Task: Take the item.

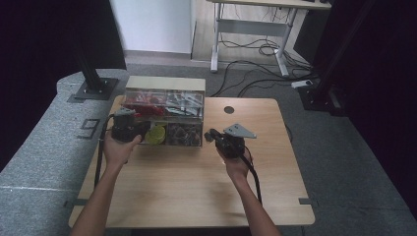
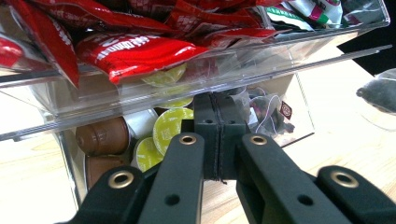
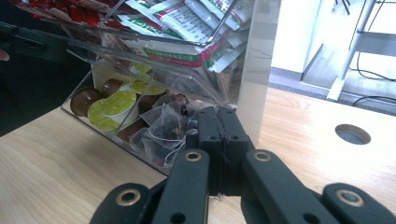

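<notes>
Wood table (image 1: 196,187) on grey carpet (image 1: 39,147); both grippers' jaws pressed together, empty.

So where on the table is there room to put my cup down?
The bare wood of the table between the two forearms and toward the near edge is free, and so is the right side near the round hole. It is crowded at the clear organizer, where both grippers sit.
</notes>
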